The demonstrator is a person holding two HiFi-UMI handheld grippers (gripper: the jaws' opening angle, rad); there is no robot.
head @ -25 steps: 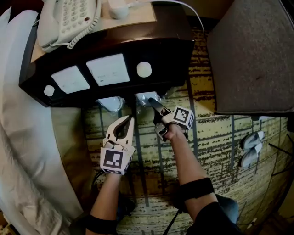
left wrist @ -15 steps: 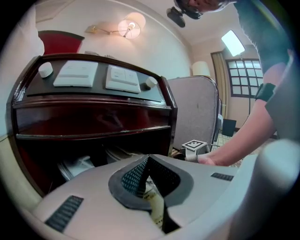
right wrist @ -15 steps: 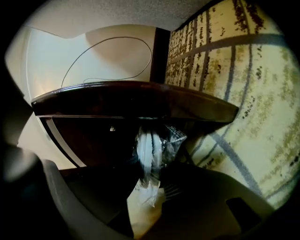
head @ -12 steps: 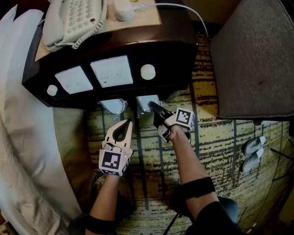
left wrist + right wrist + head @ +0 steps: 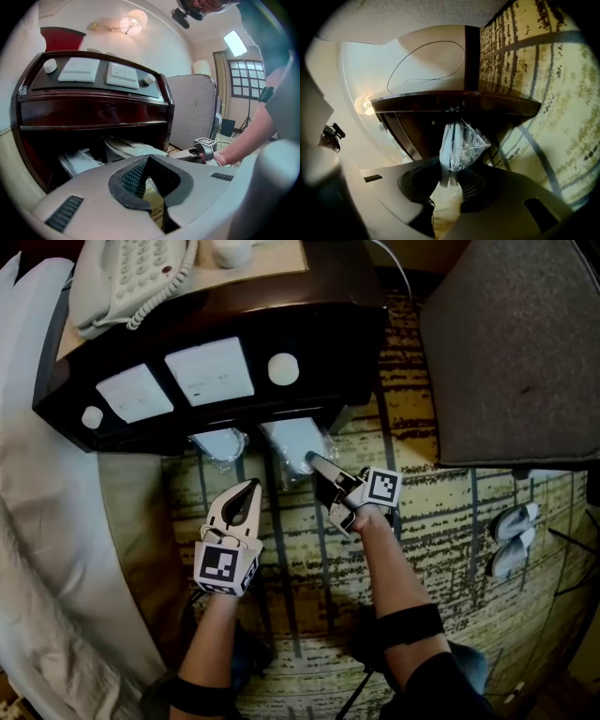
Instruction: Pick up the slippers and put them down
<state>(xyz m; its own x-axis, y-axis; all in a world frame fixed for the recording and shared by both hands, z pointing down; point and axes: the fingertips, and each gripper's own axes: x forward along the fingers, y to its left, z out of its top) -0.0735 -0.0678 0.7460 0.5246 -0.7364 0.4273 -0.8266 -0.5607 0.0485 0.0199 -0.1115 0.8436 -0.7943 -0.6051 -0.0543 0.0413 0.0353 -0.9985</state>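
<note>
R hand-held gripper just closed on bagged slippers; L hand-held gripper pressed together

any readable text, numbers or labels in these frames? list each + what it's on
Nothing legible, so no text to quote.
Print on the telephone keypad: too small to read.
Fine print on the white panels: too small to read.
Dark printed line on the slipper bag: blurred.
Faces of the marker cubes: black-and-white square patterns, no letters or digits.
</note>
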